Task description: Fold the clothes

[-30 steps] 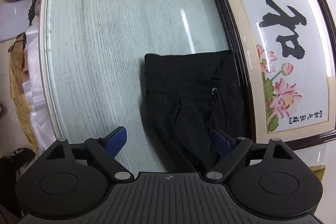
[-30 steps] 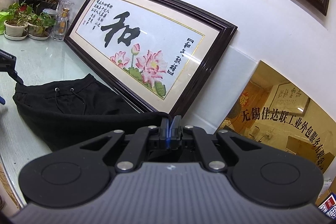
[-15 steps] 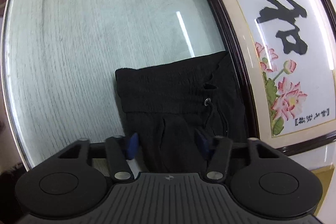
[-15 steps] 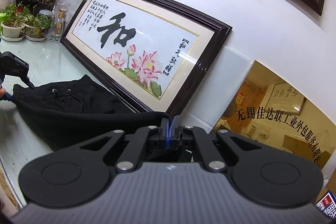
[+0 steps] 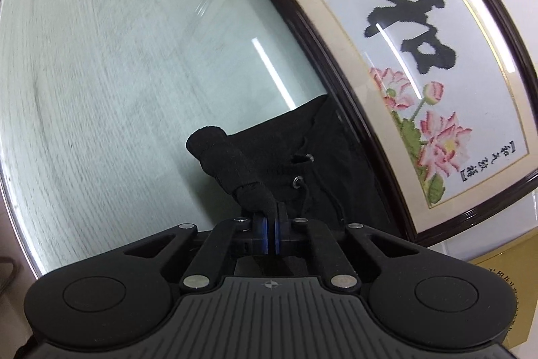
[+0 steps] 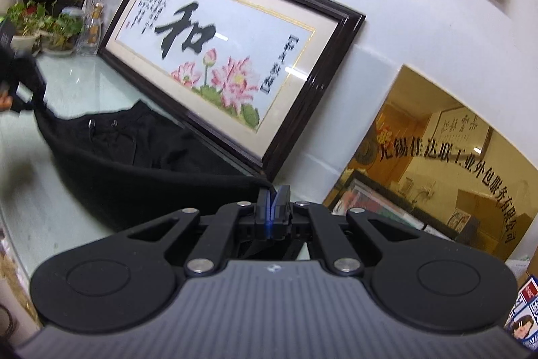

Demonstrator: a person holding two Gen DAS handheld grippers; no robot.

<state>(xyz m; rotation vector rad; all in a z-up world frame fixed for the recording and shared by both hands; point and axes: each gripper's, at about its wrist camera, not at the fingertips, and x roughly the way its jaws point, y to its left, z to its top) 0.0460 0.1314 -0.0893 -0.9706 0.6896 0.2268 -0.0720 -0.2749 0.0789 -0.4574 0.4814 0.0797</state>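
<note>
A pair of black drawstring trousers (image 5: 312, 157) lies on the glass-topped table (image 5: 117, 73) against a framed picture. My left gripper (image 5: 270, 226) is shut on the waistband corner, which stands lifted in a roll above the table. In the right wrist view my right gripper (image 6: 273, 211) is shut on the other end of the trousers (image 6: 141, 170), and the cloth hangs stretched between the two grippers. The left gripper shows there at the far left edge (image 6: 13, 83), blurred.
A dark-framed calligraphy and lotus picture (image 5: 420, 63) leans on the wall right behind the trousers; it also shows in the right wrist view (image 6: 215, 63). Potted plants (image 6: 43, 22) and glass bottles stand at the table's far end. A gold plaque (image 6: 437, 164) leans at the right.
My left gripper went from open beside the waistband to shut on its corner and lifted it. The right gripper stayed shut on the trousers and rose slightly.
</note>
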